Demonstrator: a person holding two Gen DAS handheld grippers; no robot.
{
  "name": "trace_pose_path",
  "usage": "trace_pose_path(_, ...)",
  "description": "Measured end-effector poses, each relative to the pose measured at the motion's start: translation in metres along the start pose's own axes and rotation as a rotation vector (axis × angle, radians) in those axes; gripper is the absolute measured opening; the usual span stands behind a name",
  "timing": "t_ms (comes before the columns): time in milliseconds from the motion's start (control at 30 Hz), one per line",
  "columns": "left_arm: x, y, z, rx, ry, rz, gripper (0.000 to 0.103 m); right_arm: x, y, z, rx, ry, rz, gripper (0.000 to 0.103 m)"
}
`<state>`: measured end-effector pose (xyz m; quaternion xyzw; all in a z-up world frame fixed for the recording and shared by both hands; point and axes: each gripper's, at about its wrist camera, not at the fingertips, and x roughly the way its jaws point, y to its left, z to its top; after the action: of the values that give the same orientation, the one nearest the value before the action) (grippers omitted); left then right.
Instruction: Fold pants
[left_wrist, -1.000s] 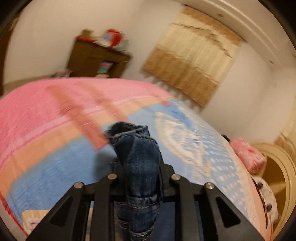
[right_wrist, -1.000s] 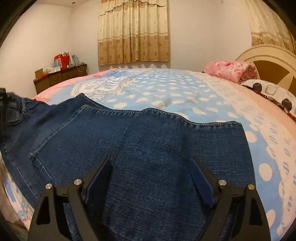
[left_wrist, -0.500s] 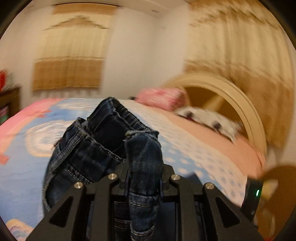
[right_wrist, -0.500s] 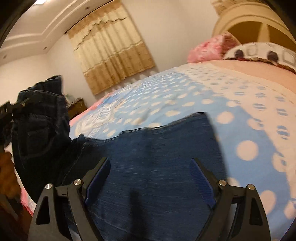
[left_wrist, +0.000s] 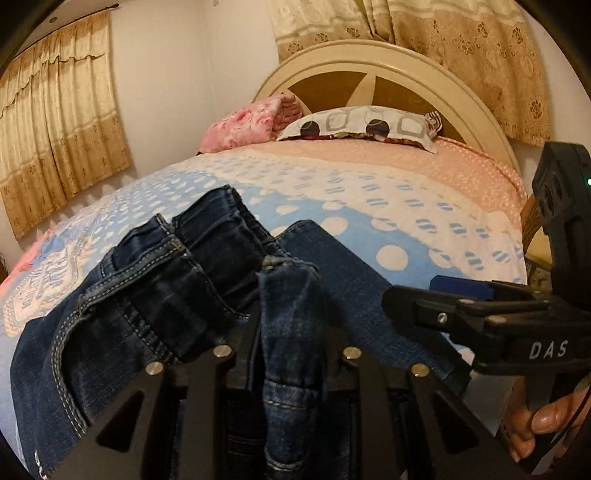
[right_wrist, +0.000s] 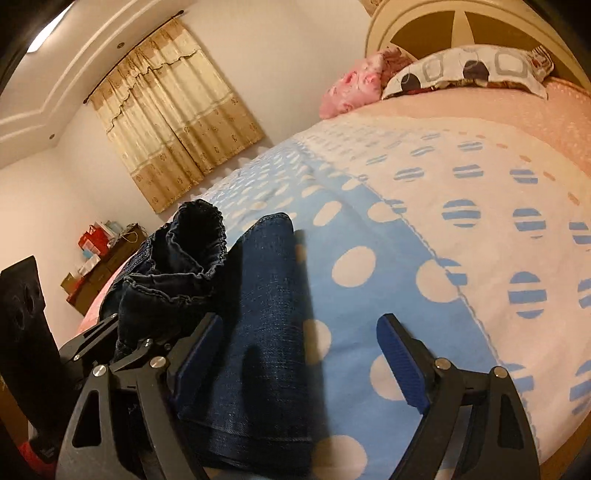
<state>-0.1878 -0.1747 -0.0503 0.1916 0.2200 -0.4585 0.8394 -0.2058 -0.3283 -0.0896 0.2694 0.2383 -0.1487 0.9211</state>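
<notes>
Two curtains (left_wrist: 55, 140) flank the dotted bed (right_wrist: 461, 258); left tool (left_wrist: 288, 354) pinches jeans (left_wrist: 155, 302).

Dark blue jeans (right_wrist: 269, 332) lie on a bed (right_wrist: 461, 229) with a blue and white dotted cover; the right gripper (right_wrist: 299, 365) hovers over them, blue-padded jaws spread wide, gripping nothing; at left, the left gripper (right_wrist: 122, 343) pinches the bunched waistband; curtains (right_wrist: 173, 122) hang behind; pillows (right_wrist: 465, 70) rest by the headboard (right_wrist: 424, 29).
</notes>
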Motion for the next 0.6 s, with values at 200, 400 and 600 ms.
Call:
trace_pose_path(200,-0.009,-0.005,-0.015,0.054,-0.021,-0.069,0.042,-0.009,-0.004,0.007,0.013,-0.024,0.008,0.087)
trace_pose_path(400,-0.065,0.001,-0.005,0.103,-0.117,-0.212,0.097,-0.027,-0.005,0.026,-0.026,-0.067,0.01,0.087)
trace_pose_path(600,-0.089,0.093,0.0,-0.179,-0.078,0.09,0.097,-0.04,0.038,0.037,-0.177,-0.045,0.183,0.051)
